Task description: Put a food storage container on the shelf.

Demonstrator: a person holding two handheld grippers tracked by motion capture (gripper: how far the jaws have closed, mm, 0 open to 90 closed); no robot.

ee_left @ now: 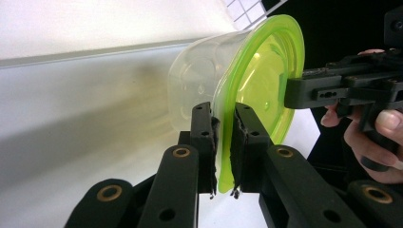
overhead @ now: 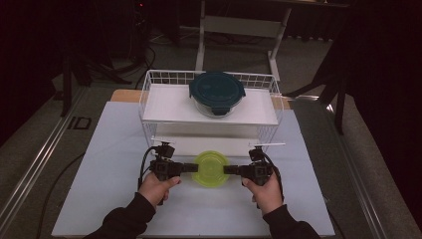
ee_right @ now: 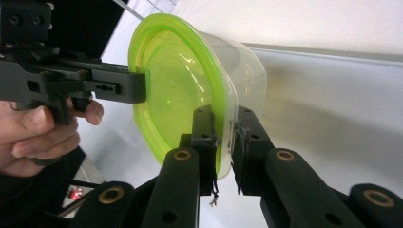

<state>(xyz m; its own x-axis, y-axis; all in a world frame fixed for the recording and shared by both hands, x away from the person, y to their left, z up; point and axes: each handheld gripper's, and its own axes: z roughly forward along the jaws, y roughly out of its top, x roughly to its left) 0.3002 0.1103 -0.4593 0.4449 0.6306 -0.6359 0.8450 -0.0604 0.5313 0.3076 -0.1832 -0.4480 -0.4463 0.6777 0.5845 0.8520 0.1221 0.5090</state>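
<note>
Jaws hide the green lid's (ee_left: 266, 90) pinched rim.

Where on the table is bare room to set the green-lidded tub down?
The white mat is bare left of the left gripper, right of the right gripper, and in front between the forearms. The rack top has room left of the blue-lidded bowl. It is crowded around the tub, close before the rack's lower shelf.

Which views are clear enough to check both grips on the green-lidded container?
High view: dim, dark surroundings, green-lidded container small between left gripper and right gripper. Left gripper view: bright, sharp on the lid rim, background washed out. Right gripper view: similarly sharp, slight glare on the lid.
</note>
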